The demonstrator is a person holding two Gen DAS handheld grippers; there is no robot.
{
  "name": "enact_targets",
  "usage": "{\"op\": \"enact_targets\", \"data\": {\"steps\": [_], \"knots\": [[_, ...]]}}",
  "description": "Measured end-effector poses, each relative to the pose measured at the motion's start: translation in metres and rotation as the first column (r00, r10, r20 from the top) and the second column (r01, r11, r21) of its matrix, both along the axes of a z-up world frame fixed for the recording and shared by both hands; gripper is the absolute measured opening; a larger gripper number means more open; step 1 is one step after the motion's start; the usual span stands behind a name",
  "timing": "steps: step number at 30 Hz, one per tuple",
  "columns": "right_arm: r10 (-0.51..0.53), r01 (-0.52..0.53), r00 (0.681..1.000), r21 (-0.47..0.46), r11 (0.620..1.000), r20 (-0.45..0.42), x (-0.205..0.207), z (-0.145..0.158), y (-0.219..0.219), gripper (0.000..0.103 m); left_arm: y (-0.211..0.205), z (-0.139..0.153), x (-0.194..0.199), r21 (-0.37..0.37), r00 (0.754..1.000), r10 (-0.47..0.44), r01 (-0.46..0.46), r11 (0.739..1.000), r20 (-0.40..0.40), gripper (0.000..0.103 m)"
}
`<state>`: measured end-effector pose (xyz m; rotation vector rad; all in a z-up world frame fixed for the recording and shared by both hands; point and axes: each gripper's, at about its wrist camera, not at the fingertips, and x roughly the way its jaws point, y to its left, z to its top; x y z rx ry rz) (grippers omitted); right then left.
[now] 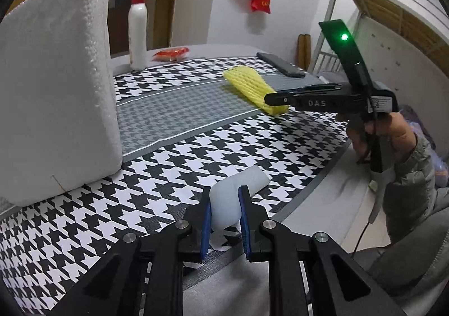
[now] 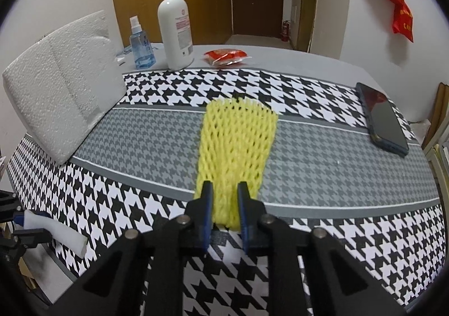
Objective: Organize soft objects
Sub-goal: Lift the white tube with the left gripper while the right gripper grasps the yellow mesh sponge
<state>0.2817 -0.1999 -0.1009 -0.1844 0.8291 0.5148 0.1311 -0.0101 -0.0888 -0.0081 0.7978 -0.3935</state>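
A white foam piece [image 1: 247,180] lies bent on the houndstooth cloth [image 1: 168,164] near the front edge, and my left gripper [image 1: 226,199] is shut on its near end. In the right wrist view the same gripper [image 2: 21,227] and white foam piece [image 2: 60,232] sit at the lower left. A yellow foam net [image 2: 237,136] lies flat on the grey band in the middle of the cloth. My right gripper [image 2: 225,189] is closed on its near end, blue pads against both sides. From the left wrist view the right gripper [image 1: 268,99] meets the yellow foam net [image 1: 247,83] low over the table.
A big white styrofoam block [image 2: 64,83] leans at the left. A pump bottle [image 2: 175,27], a spray bottle [image 2: 141,46] and a red packet [image 2: 226,55] stand at the back. A phone [image 2: 384,119] lies at the right edge. A person's sleeved hand [image 1: 398,147] holds the right gripper.
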Motion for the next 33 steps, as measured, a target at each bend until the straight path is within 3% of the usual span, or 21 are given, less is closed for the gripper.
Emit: {"op": "enact_targets", "data": {"steps": [7, 13, 14, 16, 19, 33], "knots": [[0.009, -0.009, 1.0, -0.018, 1.0, 0.001, 0.002, -0.001, 0.006, 0.045, -0.001, -0.003, 0.008, 0.008, 1.0, 0.019, -0.019, 1.0, -0.015, 0.018], [0.022, -0.022, 1.0, -0.024, 0.999, -0.001, 0.002, -0.002, 0.009, 0.046, -0.004, -0.003, 0.009, 0.0, 1.0, 0.012, -0.012, 1.0, -0.015, 0.018], [0.022, -0.022, 1.0, -0.022, 1.0, -0.002, 0.002, -0.003, 0.008, 0.045, -0.003, -0.002, 0.009, -0.013, 1.0, 0.014, -0.014, 1.0, -0.015, 0.017], [0.019, -0.018, 1.0, -0.022, 1.0, 0.005, 0.001, -0.002, 0.007, 0.027, -0.001, 0.001, 0.008, -0.028, 1.0, 0.019, -0.02, 0.999, -0.005, 0.017], [0.004, -0.004, 1.0, 0.025, 1.0, -0.006, 0.002, -0.001, -0.001, 0.016, -0.001, 0.005, 0.006, -0.037, 1.0, 0.018, -0.017, 0.999, 0.014, 0.017], [-0.015, 0.011, 1.0, 0.16, 0.987, 0.019, -0.014, 0.023, -0.024, 0.013, -0.008, 0.02, 0.005, -0.04, 0.997, 0.053, -0.05, 0.998, 0.061, 0.017]]}}
